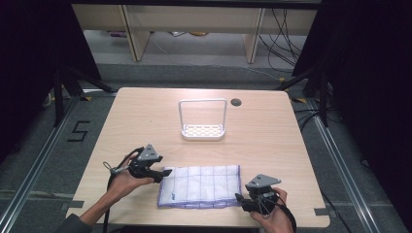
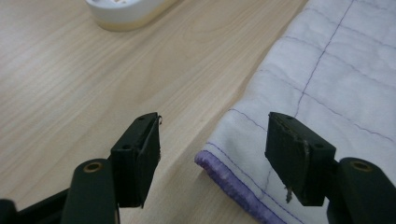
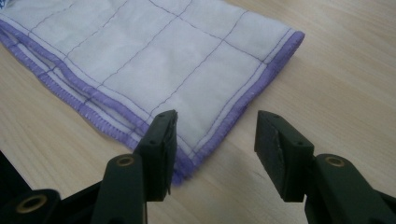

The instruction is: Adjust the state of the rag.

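cloth [image 1: 200, 186] lies folded on bench [image 1: 145, 121]; left tongs [image 1: 156, 175] and right tongs [image 1: 241, 200] released at its corners; careless regrasp risks undoing the fold.

Wooden table [image 1: 272, 131] with folded cloth [image 1: 200, 186], white rack [image 1: 203, 130]

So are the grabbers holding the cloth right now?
No, nothing is held. The left gripper and right gripper both stand open at corners of the folded cloth, which lies flat on the table.
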Available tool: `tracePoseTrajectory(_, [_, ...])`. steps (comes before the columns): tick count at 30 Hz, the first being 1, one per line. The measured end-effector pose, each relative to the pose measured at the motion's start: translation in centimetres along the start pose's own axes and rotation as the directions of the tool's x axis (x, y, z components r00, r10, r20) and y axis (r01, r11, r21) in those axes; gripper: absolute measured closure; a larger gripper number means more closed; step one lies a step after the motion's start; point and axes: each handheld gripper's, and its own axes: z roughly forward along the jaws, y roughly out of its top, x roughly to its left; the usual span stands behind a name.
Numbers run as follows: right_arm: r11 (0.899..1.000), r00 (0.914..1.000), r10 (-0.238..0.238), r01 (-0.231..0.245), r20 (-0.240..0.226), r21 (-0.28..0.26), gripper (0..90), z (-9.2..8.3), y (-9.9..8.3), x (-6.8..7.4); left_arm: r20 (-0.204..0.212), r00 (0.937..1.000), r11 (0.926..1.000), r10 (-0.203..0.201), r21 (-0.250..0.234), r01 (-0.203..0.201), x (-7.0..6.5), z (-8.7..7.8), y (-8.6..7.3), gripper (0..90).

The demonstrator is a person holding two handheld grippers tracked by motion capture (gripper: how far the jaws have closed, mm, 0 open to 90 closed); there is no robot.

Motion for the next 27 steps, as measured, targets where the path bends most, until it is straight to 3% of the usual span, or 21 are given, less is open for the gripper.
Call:
tracePoseTrajectory(3, [1.000,1.0000,-0.005,0.005,0.005,-0.004,49.1,0.1,0.0,0.2,0.003,0.9999,0.9999,0.010,0.013,-0.010,0.3,0.7,0.1,35.5])
tracePoseTrajectory(6, [1.000,0.9996,0.002,-0.002,0.030,-0.006,46.6,0.2,0.0,0.3,-0.025,0.9994,0.9997,0.022,0.013,-0.021,0.7,1.2,0.1,37.1])
tracePoseTrajectory(8, [1.000,0.9994,-0.001,0.000,0.033,0.019,46.6,0.5,-0.1,0.5,-0.003,0.9999,0.9997,0.014,0.018,-0.014,0.8,1.3,0.0,40.0])
tracePoseTrajectory(12, [0.997,0.9969,-0.057,0.054,0.054,0.062,46.8,1.4,-0.4,1.0,0.004,0.9992,0.9988,0.039,0.028,-0.039,0.6,1.4,-0.3,48.5])
tracePoseTrajectory(15, [0.996,0.9969,-0.056,0.052,0.054,0.073,49.9,1.5,-0.4,1.4,0.035,0.9965,0.9964,0.076,0.036,-0.077,0.3,1.7,-0.4,56.1])
tracePoseTrajectory(16, [0.995,0.9954,-0.078,0.074,0.056,0.073,50.8,1.5,-0.4,1.3,0.040,0.9961,0.9961,0.078,0.037,-0.080,0.2,1.7,-0.5,58.7])
tracePoseTrajectory(22, [0.995,0.9963,-0.086,0.086,0.002,0.059,61.9,1.5,-0.6,1.0,0.070,0.9946,0.9967,0.077,0.021,-0.078,0.0,1.7,-0.6,69.8])
tracePoseTrajectory(24, [0.996,0.9982,-0.044,0.047,-0.040,0.075,69.1,1.4,-0.6,1.4,0.072,0.9944,0.9964,0.078,0.026,-0.080,-0.1,1.6,-0.7,73.7])
tracePoseTrajectory(27, [0.993,0.9937,-0.099,0.102,-0.051,0.061,76.4,1.5,-0.6,1.1,0.072,0.9927,0.9943,0.097,0.038,-0.100,-0.4,1.2,-0.8,76.9])
